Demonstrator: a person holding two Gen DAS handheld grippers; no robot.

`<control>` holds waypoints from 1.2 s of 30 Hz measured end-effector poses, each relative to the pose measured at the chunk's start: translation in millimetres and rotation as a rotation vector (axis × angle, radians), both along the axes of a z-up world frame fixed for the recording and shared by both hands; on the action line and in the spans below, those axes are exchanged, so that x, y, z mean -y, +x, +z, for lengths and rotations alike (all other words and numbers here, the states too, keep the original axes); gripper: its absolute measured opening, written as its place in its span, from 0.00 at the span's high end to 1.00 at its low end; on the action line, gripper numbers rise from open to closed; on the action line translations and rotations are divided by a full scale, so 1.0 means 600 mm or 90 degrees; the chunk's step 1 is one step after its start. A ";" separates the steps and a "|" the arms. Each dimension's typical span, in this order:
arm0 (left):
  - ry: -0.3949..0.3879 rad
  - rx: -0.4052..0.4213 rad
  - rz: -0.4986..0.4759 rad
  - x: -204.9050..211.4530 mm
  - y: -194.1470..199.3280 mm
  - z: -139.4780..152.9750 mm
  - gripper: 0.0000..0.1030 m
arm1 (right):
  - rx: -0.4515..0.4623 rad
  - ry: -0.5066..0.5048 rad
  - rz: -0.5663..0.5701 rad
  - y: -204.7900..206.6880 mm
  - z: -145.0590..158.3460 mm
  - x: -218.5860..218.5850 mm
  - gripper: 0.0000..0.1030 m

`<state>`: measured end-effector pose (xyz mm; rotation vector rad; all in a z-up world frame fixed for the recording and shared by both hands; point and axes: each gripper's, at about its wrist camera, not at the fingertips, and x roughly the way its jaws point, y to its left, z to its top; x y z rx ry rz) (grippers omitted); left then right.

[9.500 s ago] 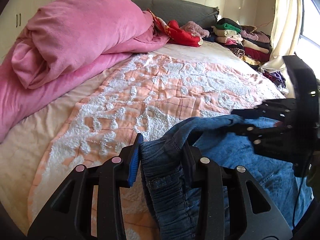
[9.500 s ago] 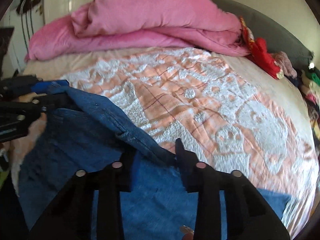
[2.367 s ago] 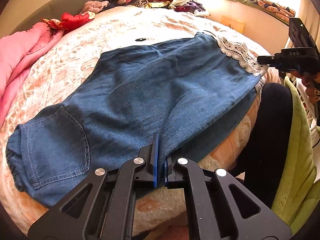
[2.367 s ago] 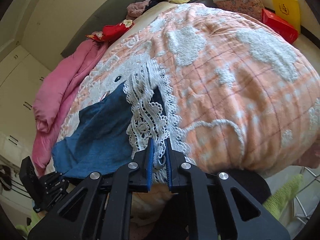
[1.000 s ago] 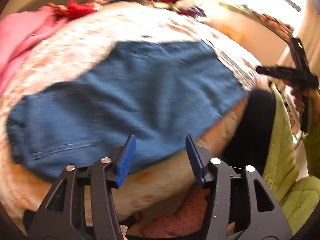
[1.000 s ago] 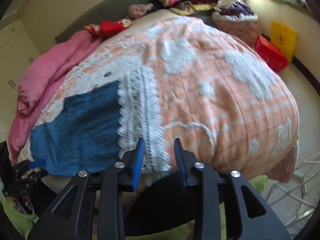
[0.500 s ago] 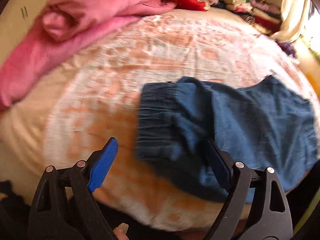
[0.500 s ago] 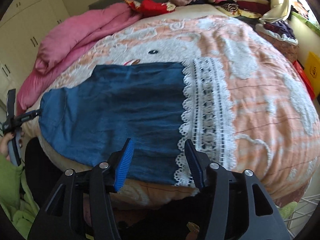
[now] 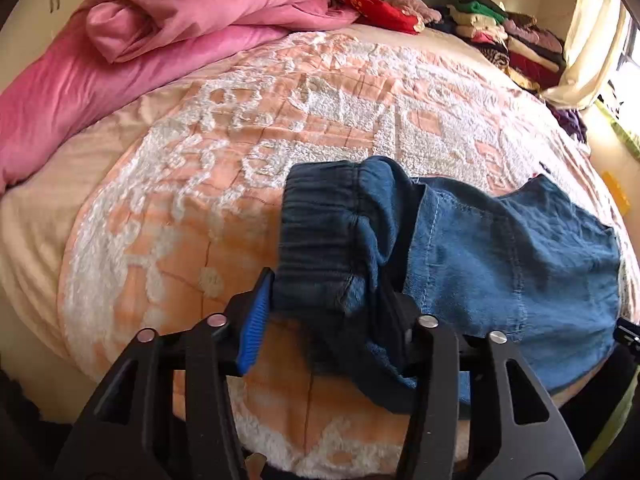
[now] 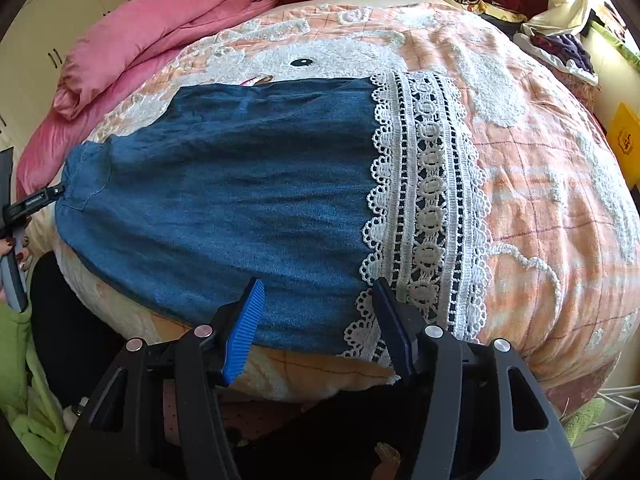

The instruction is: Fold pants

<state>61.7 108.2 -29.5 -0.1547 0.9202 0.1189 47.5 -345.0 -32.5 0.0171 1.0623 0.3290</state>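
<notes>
1. Across the bed (image 10: 560, 184), on its peach-and-white quilt, the denim pants (image 10: 240, 200) lie spread flat, waistband to the left, white lace hem (image 10: 428, 216) to the right.
2. Left tongs (image 9: 328, 320) sit wide apart around the bunched elastic waistband (image 9: 320, 232); the cloth fills the gap and touches both blue pads, so whether they are actually pinching it cannot be told.
3. Right tongs (image 10: 316, 320) are released, jaws spread, hovering at the near edge of the pants just where denim meets lace, gripping nothing.
4. Writing: a yellow bag (image 10: 624, 140) at the right edge carries a dark emblem, too small to read.
5. Behind, a pink duvet (image 9: 160, 20) is heaped by the headboard, and stacks of folded clothes (image 9: 504, 36) sit at the far corner.
</notes>
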 end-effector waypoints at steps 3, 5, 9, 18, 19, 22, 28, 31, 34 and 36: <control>0.038 0.026 0.002 0.007 -0.024 0.031 0.54 | 0.003 0.017 -0.003 -0.002 0.007 0.008 0.47; 0.063 0.052 -0.015 0.025 -0.041 0.059 0.54 | 0.022 0.032 -0.004 -0.007 0.018 0.013 0.47; 0.061 0.072 -0.081 0.076 -0.048 0.088 0.47 | 0.050 0.041 0.013 -0.006 0.037 0.002 0.47; 0.067 -0.030 -0.262 0.233 -0.011 -0.007 0.43 | 0.040 0.034 0.055 0.018 0.032 -0.038 0.47; 0.078 -0.052 -0.270 0.240 -0.011 -0.029 0.43 | 0.031 0.035 0.055 0.020 0.027 -0.038 0.47; 0.099 -0.062 -0.276 0.246 -0.022 -0.053 0.43 | -0.004 0.029 0.041 0.025 0.000 -0.034 0.46; 0.059 -0.015 -0.281 0.241 -0.015 0.001 0.43 | 0.010 0.064 0.037 0.020 0.004 -0.023 0.39; 0.054 0.007 -0.286 0.247 0.012 0.027 0.43 | 0.046 0.052 0.042 0.017 0.024 -0.024 0.38; 0.044 0.017 -0.290 0.257 0.049 0.042 0.43 | 0.062 0.050 0.039 0.026 0.037 -0.022 0.34; 0.032 0.021 -0.293 0.267 0.081 0.049 0.42 | 0.067 0.044 0.032 0.037 0.041 -0.020 0.34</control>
